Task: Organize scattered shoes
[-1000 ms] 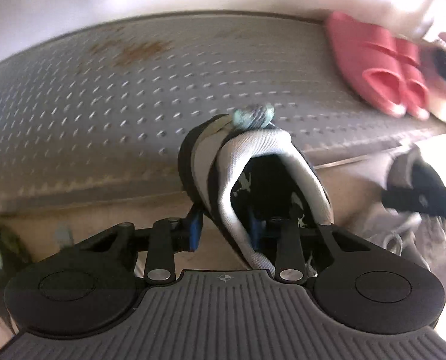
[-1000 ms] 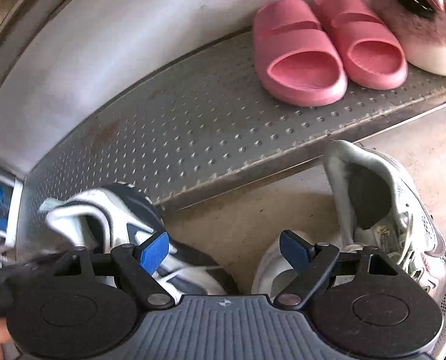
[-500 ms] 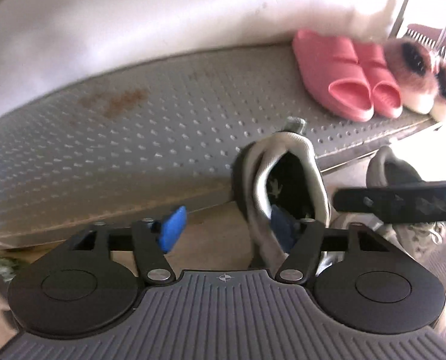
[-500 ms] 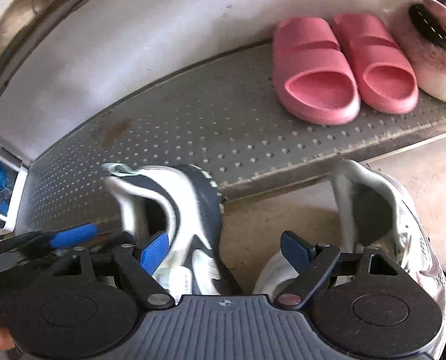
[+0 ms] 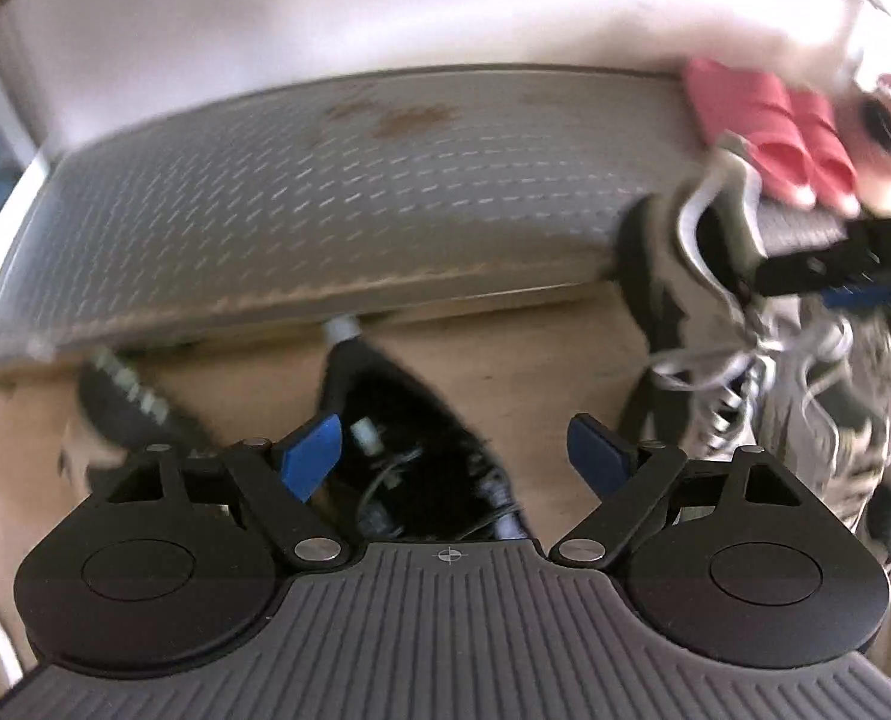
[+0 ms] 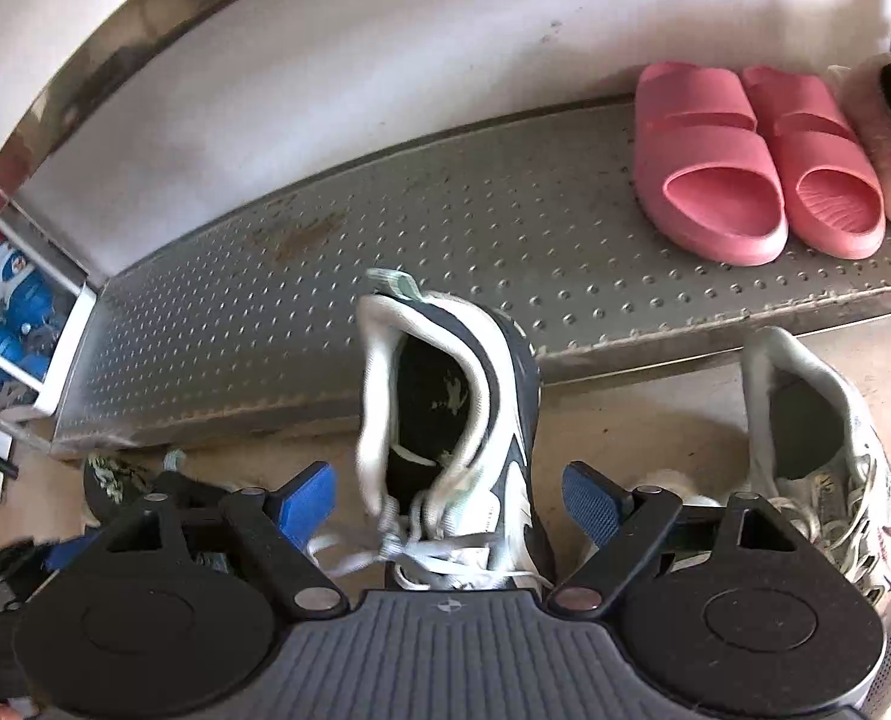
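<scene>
A white and navy sneaker [image 6: 457,396] stands on the floor, its heel leaning on the front edge of the studded metal shelf [image 6: 505,222]. My right gripper [image 6: 451,501] is open around its laces, with the pads clear of it. In the left wrist view that sneaker [image 5: 703,258] is far right, with the right gripper's fingers [image 5: 835,264] in front of it. My left gripper [image 5: 454,456] is open above a black shoe [image 5: 409,450] on the floor, not touching it.
Pink slides [image 6: 709,180] and a fluffy pink slipper [image 6: 889,132] sit on the shelf's right end. A grey-white sneaker [image 6: 823,450] lies on the floor to the right. A dark patterned shoe [image 5: 127,396] lies left, under the shelf edge. Blue bottles [image 6: 1,312] stand far left.
My left gripper opened and let go of the white and navy sneaker, then swung left over the black shoe. The sneaker now stands between my right gripper's open fingers.
</scene>
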`<state>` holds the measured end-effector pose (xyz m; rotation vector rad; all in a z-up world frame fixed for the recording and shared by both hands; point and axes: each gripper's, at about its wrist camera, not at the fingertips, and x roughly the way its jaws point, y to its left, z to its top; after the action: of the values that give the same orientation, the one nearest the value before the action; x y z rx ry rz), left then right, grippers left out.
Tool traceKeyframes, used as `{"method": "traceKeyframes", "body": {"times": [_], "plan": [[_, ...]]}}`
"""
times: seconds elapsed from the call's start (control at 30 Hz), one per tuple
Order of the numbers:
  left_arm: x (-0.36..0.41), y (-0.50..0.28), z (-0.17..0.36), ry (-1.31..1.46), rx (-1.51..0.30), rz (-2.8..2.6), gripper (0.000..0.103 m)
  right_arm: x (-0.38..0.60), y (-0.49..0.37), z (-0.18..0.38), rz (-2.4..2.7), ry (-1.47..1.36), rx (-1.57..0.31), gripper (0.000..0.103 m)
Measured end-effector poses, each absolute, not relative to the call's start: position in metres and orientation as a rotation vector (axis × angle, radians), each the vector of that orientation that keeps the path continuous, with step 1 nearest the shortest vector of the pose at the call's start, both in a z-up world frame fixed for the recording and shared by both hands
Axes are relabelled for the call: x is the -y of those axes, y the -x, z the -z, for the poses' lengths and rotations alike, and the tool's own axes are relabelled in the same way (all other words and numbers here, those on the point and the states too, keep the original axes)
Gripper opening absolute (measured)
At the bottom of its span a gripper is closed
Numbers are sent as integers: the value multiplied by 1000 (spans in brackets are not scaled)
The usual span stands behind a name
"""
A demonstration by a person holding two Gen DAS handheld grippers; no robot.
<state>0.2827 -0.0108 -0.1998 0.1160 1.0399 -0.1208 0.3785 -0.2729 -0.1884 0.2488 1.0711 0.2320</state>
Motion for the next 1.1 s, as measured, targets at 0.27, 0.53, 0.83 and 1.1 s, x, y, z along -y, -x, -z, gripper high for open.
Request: {"method": "traceKeyframes", "body": {"times": [0.27,0.53,0.83,1.1], "plan": [[38,-306,264,-340,-1176,67,66,272,-379,194,-235,-251,-1092,85],[18,-304,227,-158,-1123,112,33,276,-376,195,-213,-266,-1084,85],[-6,-323,161,-159,-879,41,31,271,-373,191,-222,-254,-1059,85],[-27,-360,176,-334,-731,-107,69,272,-375,196,-214,-245,-1078,85]]}}
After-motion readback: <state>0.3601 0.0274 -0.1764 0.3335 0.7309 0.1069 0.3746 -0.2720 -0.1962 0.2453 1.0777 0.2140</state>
